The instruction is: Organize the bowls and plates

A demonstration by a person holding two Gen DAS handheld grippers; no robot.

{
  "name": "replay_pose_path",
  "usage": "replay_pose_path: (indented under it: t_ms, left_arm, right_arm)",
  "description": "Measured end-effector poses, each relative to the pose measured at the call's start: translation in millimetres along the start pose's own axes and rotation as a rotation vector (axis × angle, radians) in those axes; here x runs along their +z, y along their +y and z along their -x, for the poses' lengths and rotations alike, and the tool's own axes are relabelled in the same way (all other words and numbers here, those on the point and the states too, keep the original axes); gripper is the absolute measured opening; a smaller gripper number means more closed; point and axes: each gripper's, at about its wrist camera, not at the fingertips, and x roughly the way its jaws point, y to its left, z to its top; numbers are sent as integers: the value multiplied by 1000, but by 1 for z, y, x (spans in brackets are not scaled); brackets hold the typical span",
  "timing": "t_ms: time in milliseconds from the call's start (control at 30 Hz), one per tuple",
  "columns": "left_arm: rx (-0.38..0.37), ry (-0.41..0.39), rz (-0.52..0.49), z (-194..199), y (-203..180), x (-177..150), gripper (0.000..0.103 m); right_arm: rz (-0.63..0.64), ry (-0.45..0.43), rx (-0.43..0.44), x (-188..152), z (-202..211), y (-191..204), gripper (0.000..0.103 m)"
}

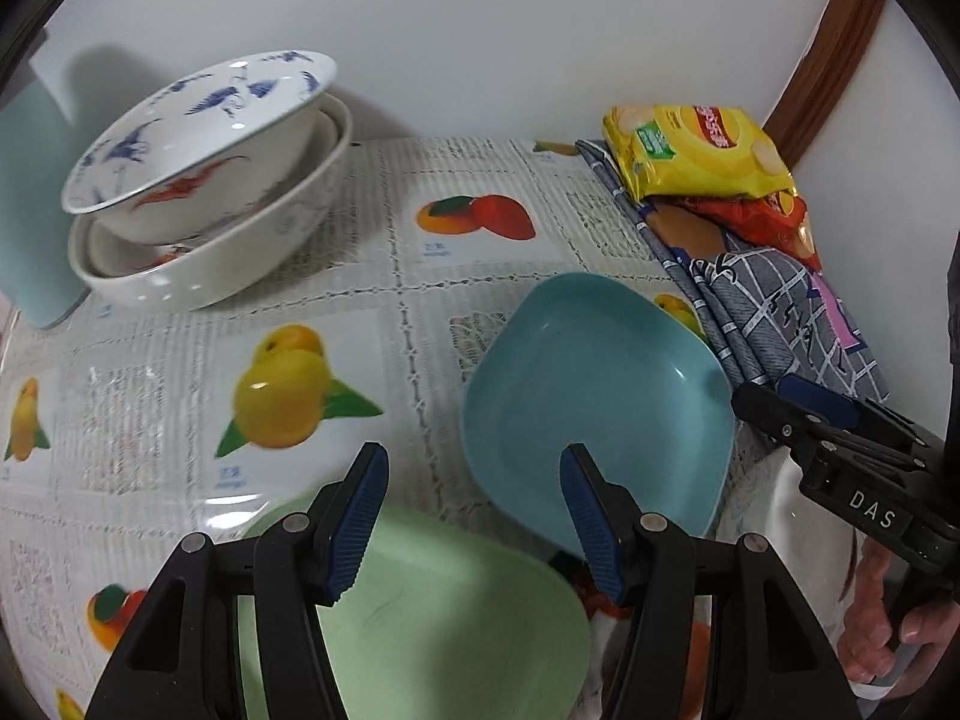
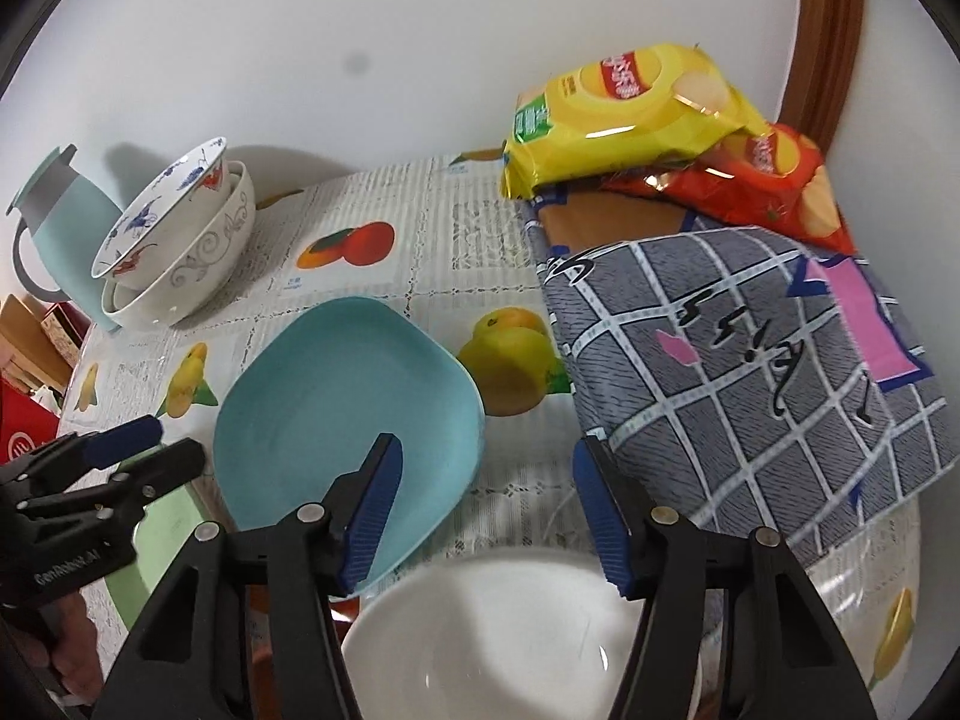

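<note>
A blue square plate [image 1: 594,396] [image 2: 342,414] lies on the fruit-print tablecloth [image 1: 384,276]. A green plate [image 1: 444,618] [image 2: 162,534] lies at the near edge, under my open left gripper [image 1: 474,522]. A white bowl [image 2: 498,630] sits below my open right gripper [image 2: 486,510], which hovers by the blue plate's near edge. Stacked bowls stand far left, a blue-and-red painted one [image 1: 198,144] [image 2: 162,210] tilted on top of plain white ones [image 1: 204,264]. Both grippers are empty.
A teal jug [image 2: 66,222] [image 1: 30,210] stands behind the bowls. Yellow [image 1: 690,150] [image 2: 624,114] and red [image 2: 774,180] chip bags lie on a grey checked cloth [image 2: 750,372] [image 1: 774,312] at the right. A wall bounds the far side.
</note>
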Motion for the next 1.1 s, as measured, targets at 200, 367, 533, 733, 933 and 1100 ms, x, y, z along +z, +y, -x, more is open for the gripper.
replay_pose_path:
  t_ms: [200, 367, 533, 733, 933, 1100]
  left_arm:
    - [-4, 45, 9, -25, -3, 8, 44]
    - [-16, 71, 37, -42, 1, 10, 26]
    - [-26, 64, 36, -45, 0, 12, 13]
    - [-55, 29, 56, -35, 5, 16, 9]
    - [-73, -24, 54, 0, 1, 18, 9]
    - [-75, -79, 39, 41, -5, 13, 9]
  right_arm:
    - [-32, 67, 0, 11, -22, -3, 44]
    - [-36, 112, -12, 12, -40, 1, 27]
    - [-58, 140, 10, 11, -54, 3, 11]
    - [-97, 64, 18, 9, -47, 1, 8]
    - [-110, 15, 32, 9, -18, 1, 7]
    - [-122, -32, 47, 5, 19, 0, 7]
